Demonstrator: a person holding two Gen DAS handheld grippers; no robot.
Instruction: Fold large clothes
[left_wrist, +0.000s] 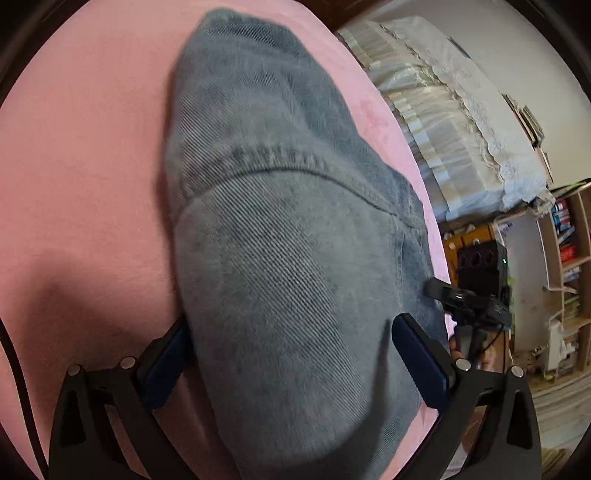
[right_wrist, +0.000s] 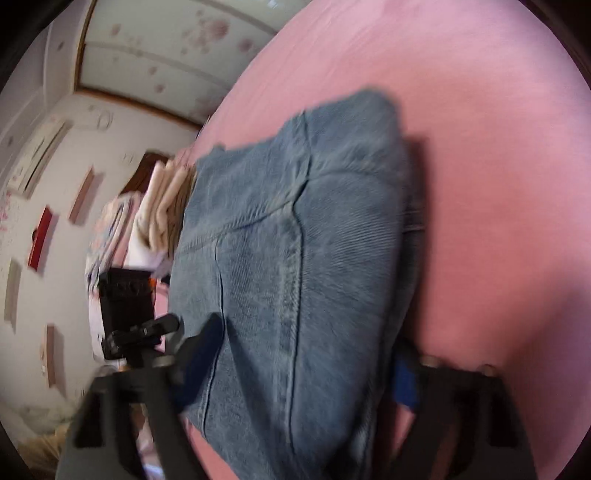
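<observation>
While the jeans (left_wrist: 288, 258) lie folded into a thick bundle on the pink bed (left_wrist: 81, 155), both tongs straddle the near end of that bundle, so the step in hand looks like a further fold or a lift of the stack, though which one is not certain.

On the left side, the left tongs (left_wrist: 291, 354) stand spread wide, one blue pad just off each edge of the denim, with no pad visibly pressing the cloth. Across the bundle, the right tongs (right_wrist: 306, 362) also stand apart around the fabric; this view is blurred, and I cannot tell whether their pads touch the cloth, but nothing appears pinched. Each view also catches the other tool beside the denim edge.

My judgement is that the next move calls for both pairs to close on the near edge together, taking all the layers at once, so that the bundle does not slide open.

As for the garment, it is faded blue-grey denim with heavy stitched seams, its layers stacked fairly squarely, one seam curving across the top face. Stiff and bulky, it will likely hold a crease but resist a tight fold. A pale frilled bedspread (left_wrist: 461, 122) lies beyond to the right.
</observation>
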